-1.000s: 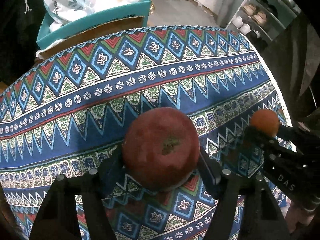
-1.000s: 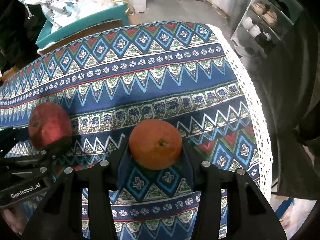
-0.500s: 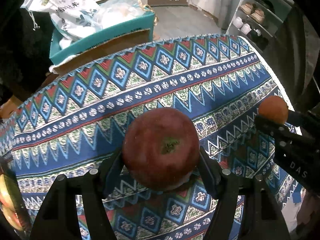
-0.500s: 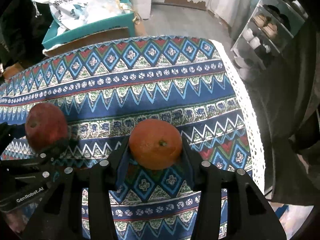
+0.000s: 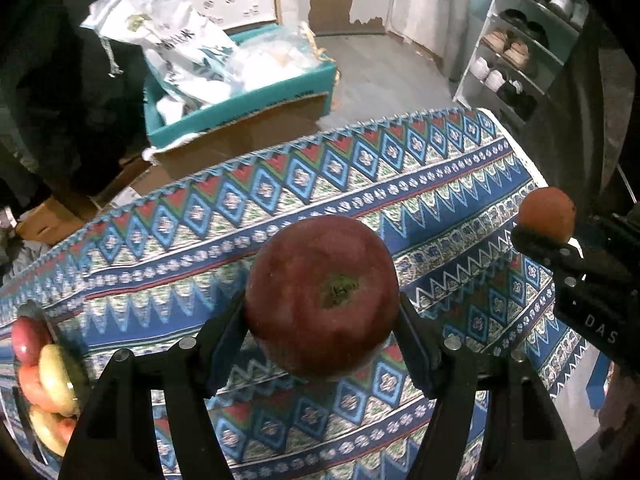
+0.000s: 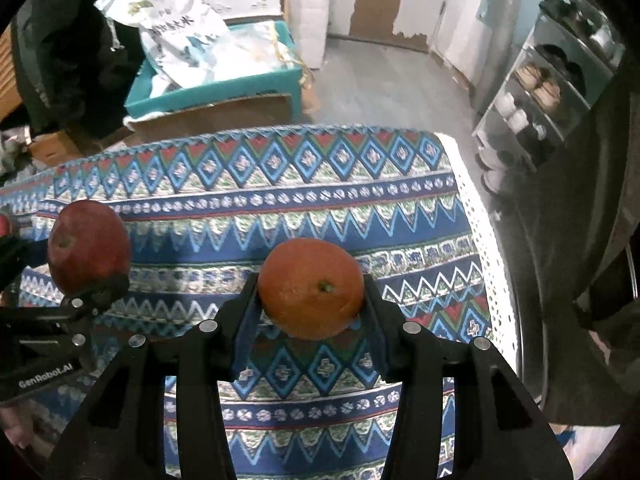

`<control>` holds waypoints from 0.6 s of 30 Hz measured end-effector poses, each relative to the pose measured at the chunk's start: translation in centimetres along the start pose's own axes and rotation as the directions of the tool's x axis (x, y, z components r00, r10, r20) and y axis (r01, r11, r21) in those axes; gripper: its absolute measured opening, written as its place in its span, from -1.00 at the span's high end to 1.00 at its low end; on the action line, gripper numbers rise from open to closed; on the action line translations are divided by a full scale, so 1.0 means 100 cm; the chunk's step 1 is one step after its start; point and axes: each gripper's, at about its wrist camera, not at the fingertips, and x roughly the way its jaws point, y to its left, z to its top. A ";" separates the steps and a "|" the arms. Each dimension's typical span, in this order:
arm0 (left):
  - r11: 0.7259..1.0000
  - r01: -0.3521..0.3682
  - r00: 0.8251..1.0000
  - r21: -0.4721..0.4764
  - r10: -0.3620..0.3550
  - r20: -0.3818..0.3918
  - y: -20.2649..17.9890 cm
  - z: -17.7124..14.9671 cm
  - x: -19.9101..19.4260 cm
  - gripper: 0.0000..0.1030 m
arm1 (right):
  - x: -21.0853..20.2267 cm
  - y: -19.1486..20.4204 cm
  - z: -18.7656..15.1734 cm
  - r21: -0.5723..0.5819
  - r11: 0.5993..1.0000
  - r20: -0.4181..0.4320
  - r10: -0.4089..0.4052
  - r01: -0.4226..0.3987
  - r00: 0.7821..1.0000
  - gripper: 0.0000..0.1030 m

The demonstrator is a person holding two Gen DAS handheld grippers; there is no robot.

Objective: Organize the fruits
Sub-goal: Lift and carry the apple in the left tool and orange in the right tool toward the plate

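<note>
The left gripper (image 5: 322,334) is clamped on a round dark-red apple (image 5: 322,296), and the right gripper (image 6: 312,300) on a round orange citrus fruit (image 6: 311,288), both lifted clear above the patterned-cloth bench (image 6: 320,200), seemingly for carrying. At the bench's left edge sits what may be a bowl of red and yellow fruit (image 5: 44,376), half cut off. It is probably where both are headed.

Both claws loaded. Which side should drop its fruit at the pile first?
Left, probably. The left claw grips the red apple, and the fruit pile sits at the left edge of its view. The right claw, holding the orange, is farther away.
</note>
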 end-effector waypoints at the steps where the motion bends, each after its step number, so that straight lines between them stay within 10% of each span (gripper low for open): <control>1: 1.000 -0.002 1.000 -0.002 0.002 0.004 0.004 0.000 -0.004 -0.39 | -0.003 0.003 0.000 -0.004 1.000 0.006 0.005 -0.005 1.000 0.09; 18: 0.996 -0.041 0.997 -0.075 0.046 0.055 0.077 -0.023 -0.074 -0.39 | -0.056 0.057 0.015 -0.097 0.992 0.094 0.092 -0.083 0.991 0.09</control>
